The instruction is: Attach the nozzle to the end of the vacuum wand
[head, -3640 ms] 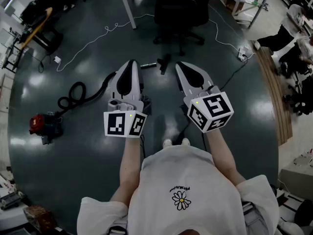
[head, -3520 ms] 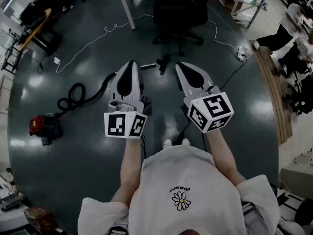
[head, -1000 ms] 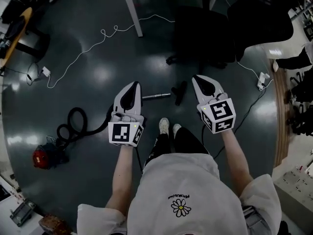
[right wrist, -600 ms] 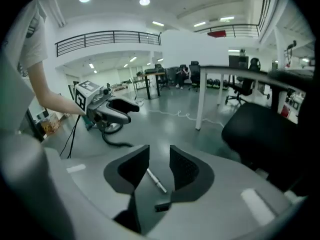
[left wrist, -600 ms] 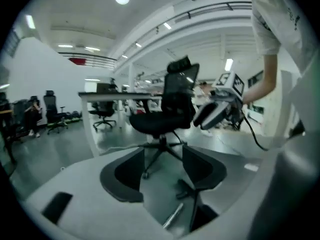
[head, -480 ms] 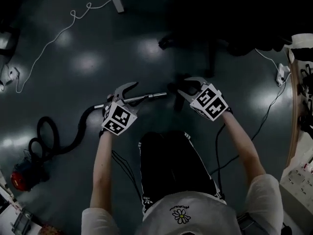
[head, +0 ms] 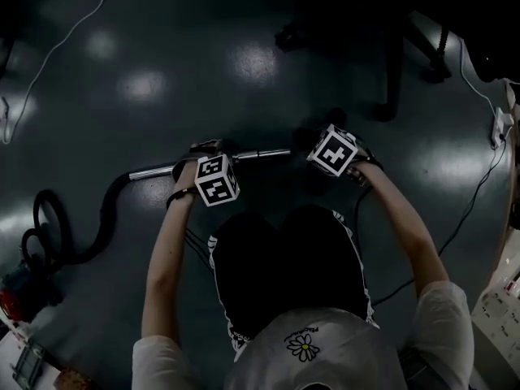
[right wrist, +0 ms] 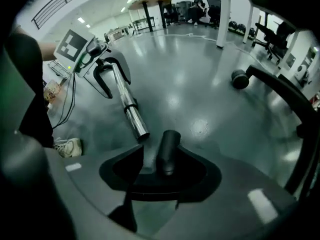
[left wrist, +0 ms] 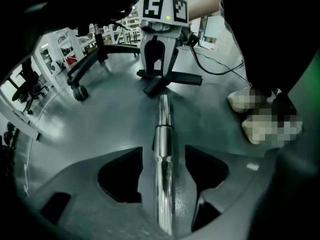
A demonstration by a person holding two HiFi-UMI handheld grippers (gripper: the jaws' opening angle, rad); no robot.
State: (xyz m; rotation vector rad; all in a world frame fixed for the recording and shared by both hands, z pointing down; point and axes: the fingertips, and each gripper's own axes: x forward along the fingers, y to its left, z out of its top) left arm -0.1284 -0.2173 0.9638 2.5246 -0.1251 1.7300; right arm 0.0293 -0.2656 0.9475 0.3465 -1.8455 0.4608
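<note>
Both our left gripper (left wrist: 163,151), astride the wand (left wrist: 163,116), and right gripper (right wrist: 162,156), astride the nozzle (right wrist: 169,138), have just been opening, jaws apart, so we risk rolling either away by closing off-centre.

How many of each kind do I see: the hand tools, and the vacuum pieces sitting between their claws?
Wand: 1
Nozzle: 1
Grippers: 2, left gripper round the wand, right gripper round the nozzle, jaws just opened, touching neither
Total: 4
</note>
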